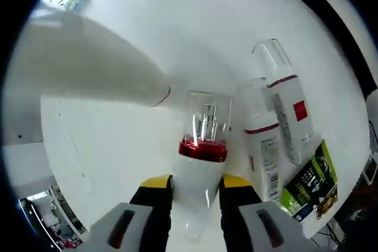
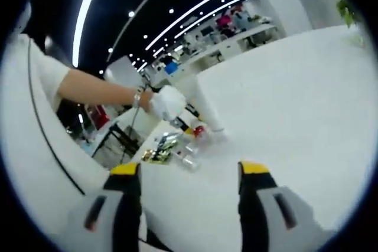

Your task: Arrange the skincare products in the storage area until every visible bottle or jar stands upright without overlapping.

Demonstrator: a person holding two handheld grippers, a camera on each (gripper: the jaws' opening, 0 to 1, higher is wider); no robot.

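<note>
Here, in the left gripper view, the left gripper (image 1: pixel 195 190) was clenched on a white bottle (image 1: pixel 198 196); its two yellow-tipped jaws pressed against either side of the bottle's white body, which ran down between them toward the bottom of the view; a red band (image 1: pixel 202 150) ringed the bottle just beyond the jaw tips, and a clear cap (image 1: pixel 207 119) stood out past that, pointing away from the camera over the white table (image 1: pixel 118 146). To the right of the held bottle lay two more white bottles with thin red bands, side by side and close together; the nearer one (image 1: pixel 263 143) lay just beside the right-hand jaw, the farther one (image 1: pixel 286 104) bore a red square label and a clear cap; both appeared to lie flat on the table. A green and black packet (image 1: pixel 310 184) lay beside their lower ends, near the table's edge.

In the right gripper view, the right gripper (image 2: pixel 189 172) was released; its jaws stood wide apart over bare table (image 2: pixel 295 98) with nothing between them; well beyond them a person's gloved hand (image 2: pixel 167 102) reached in from the left above the small, blurred cluster of bottles (image 2: pixel 188 146); the room behind showed ceiling light strips.
</note>
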